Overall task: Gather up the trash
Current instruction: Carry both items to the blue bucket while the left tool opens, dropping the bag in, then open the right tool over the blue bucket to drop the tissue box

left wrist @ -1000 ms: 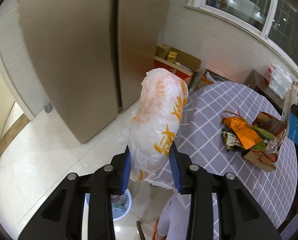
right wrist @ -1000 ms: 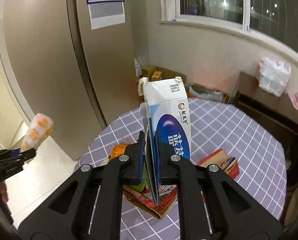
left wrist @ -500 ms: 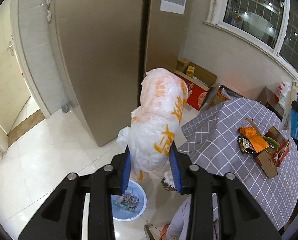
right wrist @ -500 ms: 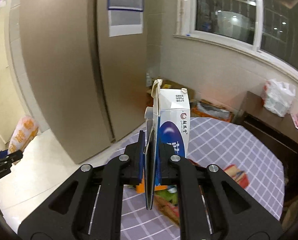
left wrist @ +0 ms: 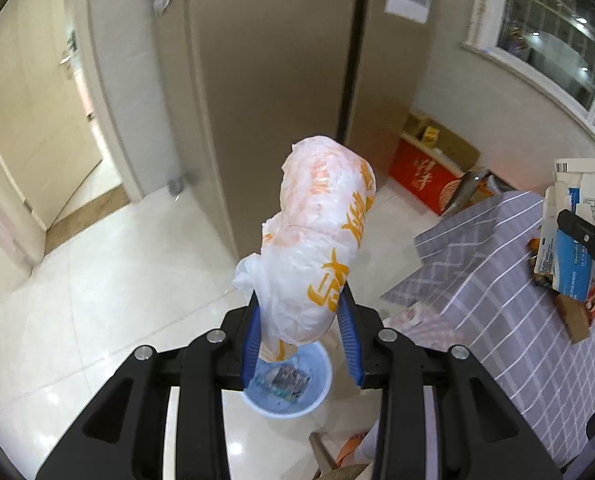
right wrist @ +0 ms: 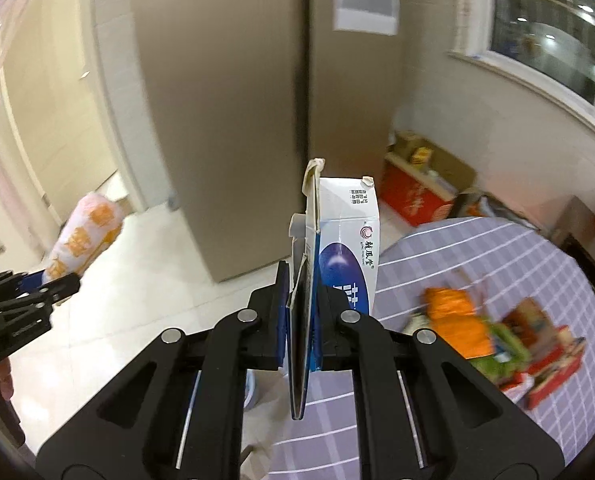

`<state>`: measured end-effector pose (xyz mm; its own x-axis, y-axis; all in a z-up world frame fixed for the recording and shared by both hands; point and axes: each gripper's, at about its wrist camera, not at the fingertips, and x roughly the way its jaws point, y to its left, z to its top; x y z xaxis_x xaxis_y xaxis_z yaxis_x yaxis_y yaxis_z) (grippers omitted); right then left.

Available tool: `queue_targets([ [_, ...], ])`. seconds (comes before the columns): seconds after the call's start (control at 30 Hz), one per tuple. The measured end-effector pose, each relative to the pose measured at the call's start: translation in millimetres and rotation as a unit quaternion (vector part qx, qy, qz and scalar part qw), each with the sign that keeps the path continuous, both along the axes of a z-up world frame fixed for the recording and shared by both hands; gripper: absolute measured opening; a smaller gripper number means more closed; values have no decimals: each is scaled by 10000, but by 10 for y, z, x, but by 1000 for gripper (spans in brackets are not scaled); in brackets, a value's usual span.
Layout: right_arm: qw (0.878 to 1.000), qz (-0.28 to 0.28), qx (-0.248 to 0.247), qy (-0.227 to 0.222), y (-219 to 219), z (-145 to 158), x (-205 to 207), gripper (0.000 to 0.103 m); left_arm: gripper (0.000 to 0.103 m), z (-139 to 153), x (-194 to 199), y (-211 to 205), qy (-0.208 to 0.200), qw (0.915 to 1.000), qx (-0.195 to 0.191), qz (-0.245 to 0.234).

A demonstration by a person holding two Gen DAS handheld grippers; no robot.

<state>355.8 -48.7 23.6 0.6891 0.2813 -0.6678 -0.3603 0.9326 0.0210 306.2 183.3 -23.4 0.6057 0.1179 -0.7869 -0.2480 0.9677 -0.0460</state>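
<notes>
In the left wrist view, the left hand-held gripper (left wrist: 300, 332) sits at the lower centre of the frame with its 2 blue-padded fingers (left wrist: 249, 336) clamped on a crumpled white plastic bag (left wrist: 321, 248) printed with orange characters; the bag stands up from the fingers toward the middle of the frame. Directly below the bag, partly hidden behind the gripper, a light blue bin (left wrist: 293, 384) rests on the pale tiled floor (left wrist: 97, 300) with some scraps inside. The desk (left wrist: 517, 280), covered in a grey checked cloth, fills the right side of that frame. At the right edge, the white and blue carton (left wrist: 569, 248) shows above the desk, with a black finger of the other gripper across it. In the right wrist view, the right hand-held gripper (right wrist: 302, 320) at the lower centre is closed tightly on the carton, pinching its flattened edge so that the carton stands upright between the fingers, its printed face turned to the right. A pile of wrappers (right wrist: 493, 336), orange, green and red, lies blurred on the desk at the lower right of that frame. The left gripper and its bag appear at the left edge, over the floor. A tall beige cabinet (right wrist: 237, 120) and a window (right wrist: 549, 28) fill the background, and a red box (right wrist: 413, 196) sits on the floor by the wall.
</notes>
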Motion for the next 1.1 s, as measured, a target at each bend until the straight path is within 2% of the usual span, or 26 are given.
queue_targets([
  [0.23,9982,446,-258,316,500,-326,-81,10,35,-404,-85,227,458,9985,-150,252],
  [0.33,9959,595,-318,600,664,-510,-69,10,35,-584,-80,283,644,9972,-253,287],
  [0.43,9932,667,-387,875,785,-696,-29,10,47,-736,-47,325,781,9961,-316,274],
  [0.47,9926,670,-401,930,790,-738,-27,10,63,-803,-23,320,835,9956,-305,286],
  [0.5,9919,673,-417,992,827,-776,-41,10,66,-865,-10,321,863,9952,-301,344],
  [0.83,9818,841,-601,1594,1031,-1197,-105,10,67,-1322,-214,523,1360,9874,-529,621],
  [1.1,9719,1252,-516,1926,1390,-1399,-209,11,67,-1414,-556,771,1433,9821,-676,1021],
])
